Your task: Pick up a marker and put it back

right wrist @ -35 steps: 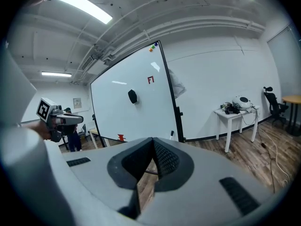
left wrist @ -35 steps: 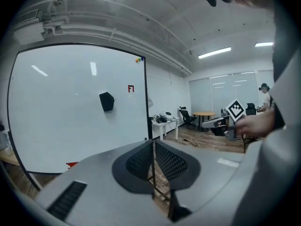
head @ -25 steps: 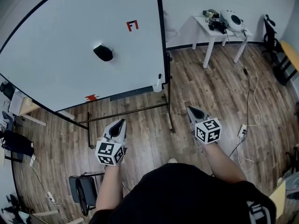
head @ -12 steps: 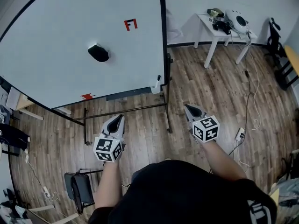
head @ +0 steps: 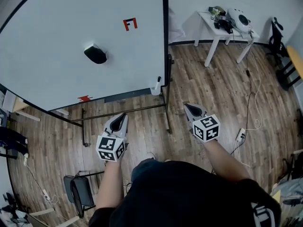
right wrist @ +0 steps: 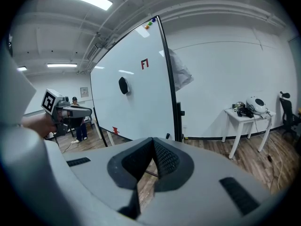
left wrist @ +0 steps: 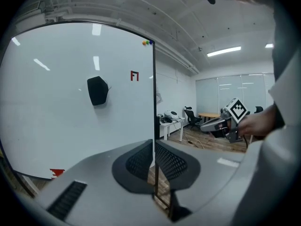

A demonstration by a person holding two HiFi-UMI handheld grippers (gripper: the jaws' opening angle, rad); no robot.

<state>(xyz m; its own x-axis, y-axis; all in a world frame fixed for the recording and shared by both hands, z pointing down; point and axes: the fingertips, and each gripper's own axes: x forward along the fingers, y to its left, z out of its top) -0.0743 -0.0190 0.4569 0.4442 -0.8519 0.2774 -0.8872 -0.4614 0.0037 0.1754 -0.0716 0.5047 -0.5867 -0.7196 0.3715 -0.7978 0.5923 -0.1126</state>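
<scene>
Upright, a marker [head: 159, 79] sits in the cup [head: 155, 89]; left claw [head: 123, 115], right claw [head: 186, 106] closed, empty.

The brown wooden floor [head: 213, 93] holds a big whiteboard on a black stand [head: 57, 56], a small white table [head: 211, 23] and a dark chair [head: 80, 193].

A black eraser [head: 95, 54] clings to the whiteboard [head: 52, 27]; a white table [head: 222, 26] stands on the wood floor [head: 213, 89]
</scene>
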